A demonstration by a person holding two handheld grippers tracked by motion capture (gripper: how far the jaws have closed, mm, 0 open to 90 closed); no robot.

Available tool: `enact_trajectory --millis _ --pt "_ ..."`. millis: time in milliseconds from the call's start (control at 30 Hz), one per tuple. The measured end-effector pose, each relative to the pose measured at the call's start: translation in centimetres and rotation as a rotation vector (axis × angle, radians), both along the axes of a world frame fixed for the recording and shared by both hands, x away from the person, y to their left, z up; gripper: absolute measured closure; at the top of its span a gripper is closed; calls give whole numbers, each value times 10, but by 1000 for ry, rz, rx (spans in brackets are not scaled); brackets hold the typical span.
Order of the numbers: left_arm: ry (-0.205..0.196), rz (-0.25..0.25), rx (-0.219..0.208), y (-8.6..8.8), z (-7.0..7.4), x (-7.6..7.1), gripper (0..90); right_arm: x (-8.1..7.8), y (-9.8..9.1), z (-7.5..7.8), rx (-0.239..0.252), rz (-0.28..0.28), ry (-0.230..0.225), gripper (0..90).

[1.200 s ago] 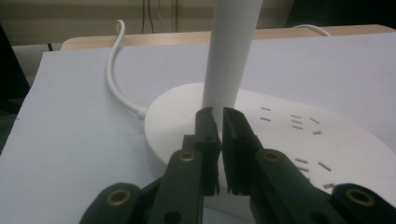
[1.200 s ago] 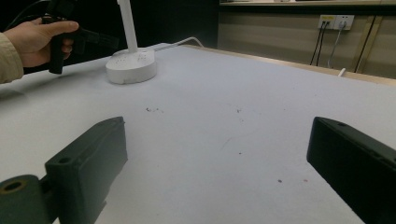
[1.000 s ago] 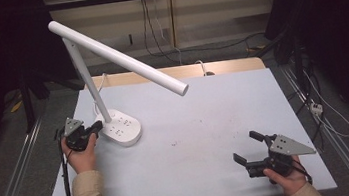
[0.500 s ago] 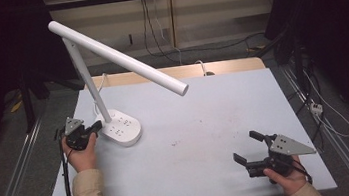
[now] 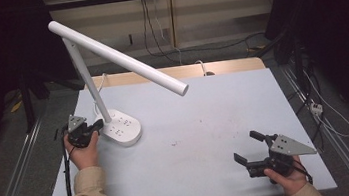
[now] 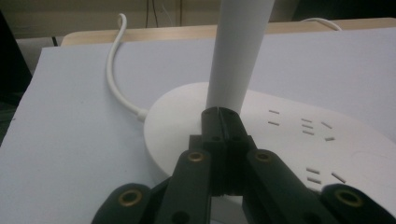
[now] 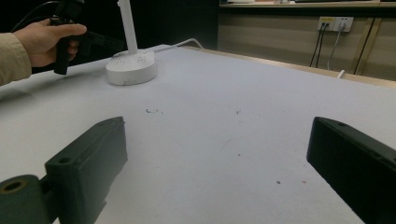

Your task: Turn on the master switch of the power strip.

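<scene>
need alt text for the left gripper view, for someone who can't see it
The left gripper, its two black jaws closed together, has its tips at the foot of a white desk lamp's stem, over the round white lamp base. A white cable curves from the base across the pale table.

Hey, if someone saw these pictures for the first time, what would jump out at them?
First, the tall white desk lamp on the left of the pale grey table, its long tube head slanting out over the middle. Next, the left claw, jaws shut, at the foot of the lamp's stem over the round white base. The right claw sits open near the front right corner.
</scene>
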State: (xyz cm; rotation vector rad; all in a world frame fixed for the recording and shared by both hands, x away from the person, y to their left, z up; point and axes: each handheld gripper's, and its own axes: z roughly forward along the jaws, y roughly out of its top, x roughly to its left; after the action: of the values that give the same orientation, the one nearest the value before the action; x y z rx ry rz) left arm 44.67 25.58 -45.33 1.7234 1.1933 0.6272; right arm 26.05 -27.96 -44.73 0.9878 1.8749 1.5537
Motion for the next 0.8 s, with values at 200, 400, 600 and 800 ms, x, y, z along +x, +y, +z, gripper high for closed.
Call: enact_trajectory --millis 200,400,600,800 --pt "9 3 6 0 -2 1 900 0 0 0 0 1 0 45" --pt "17 6 8 1 -4 2 900 0 0 0 1 2 -2 45" --pt "25 6 1 2 -4 2 900 -1 0 1 -1 5 -8 45" --pt "29 14 -6 2 -5 2 900 -2 1 1 0 8 -10 45"
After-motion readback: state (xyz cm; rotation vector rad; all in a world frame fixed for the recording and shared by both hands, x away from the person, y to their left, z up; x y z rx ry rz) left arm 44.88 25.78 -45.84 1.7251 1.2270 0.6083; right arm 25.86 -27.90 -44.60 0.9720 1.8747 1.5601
